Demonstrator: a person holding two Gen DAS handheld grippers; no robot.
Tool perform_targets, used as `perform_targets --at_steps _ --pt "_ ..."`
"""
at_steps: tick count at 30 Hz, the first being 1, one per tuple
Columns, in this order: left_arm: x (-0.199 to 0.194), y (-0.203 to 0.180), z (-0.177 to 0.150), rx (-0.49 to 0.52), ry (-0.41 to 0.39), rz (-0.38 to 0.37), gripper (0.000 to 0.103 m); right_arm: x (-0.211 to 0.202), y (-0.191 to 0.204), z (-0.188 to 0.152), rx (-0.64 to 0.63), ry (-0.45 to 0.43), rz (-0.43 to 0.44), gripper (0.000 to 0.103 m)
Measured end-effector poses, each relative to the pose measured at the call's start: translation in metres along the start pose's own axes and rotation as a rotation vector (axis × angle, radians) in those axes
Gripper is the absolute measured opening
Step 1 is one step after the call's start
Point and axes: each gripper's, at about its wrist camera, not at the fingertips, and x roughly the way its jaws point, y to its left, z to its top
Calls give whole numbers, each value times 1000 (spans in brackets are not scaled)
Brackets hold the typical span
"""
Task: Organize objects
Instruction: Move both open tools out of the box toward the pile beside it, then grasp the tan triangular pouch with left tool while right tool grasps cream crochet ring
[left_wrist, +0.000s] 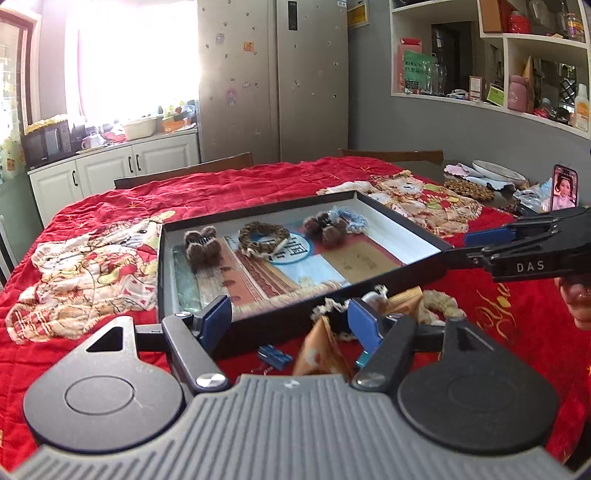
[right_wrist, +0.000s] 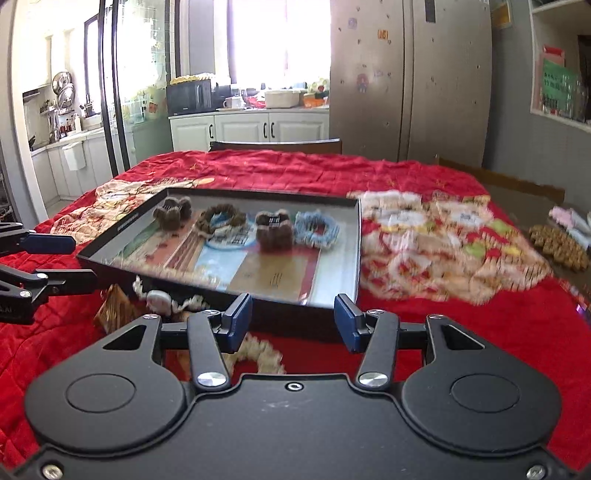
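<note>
Both hand-held grippers, left (left_wrist: 290, 317) and right (right_wrist: 293, 323), stood released near the tray (right_wrist: 354, 254). Only the left view showed a phone (left_wrist: 564, 187).

A shallow black tray (left_wrist: 402, 221) with a printed liner sits flat on the red-covered bench. Along its far side lie four hair pieces in a row: a brown furry claw clip (left_wrist: 201, 247), a brown braided scrunchie (left_wrist: 263, 236), a second brown furry clip (left_wrist: 325, 230) and a light blue scrunchie (left_wrist: 351, 219). Outside the tray, just beside its near edge, lie a cream fuzzy scrunchie (left_wrist: 439, 304), a white frilly piece (right_wrist: 162, 299) and a small blue clip (left_wrist: 274, 356).
</note>
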Motion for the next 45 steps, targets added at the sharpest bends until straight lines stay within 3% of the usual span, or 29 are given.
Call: perform_targets --at_steps 7,13,19,30,45 --pt "11 -12 -16 38 32 -31 69 8 1 -19 17 44 31 42" --pt "19 -10 -21 9 55 -41 53 17 6 -30 12 71 32 33" --pt "26 -11 -23 3 71 -53 45 24 5 -33 18 84 33 27" --pt "37 -9 -26 -12 101 -45 36 26 12 -36 -16 81 39 15" --pt "16 -13 -15 2 50 -68 33 -2 18 -17 -64 -26 30 13"
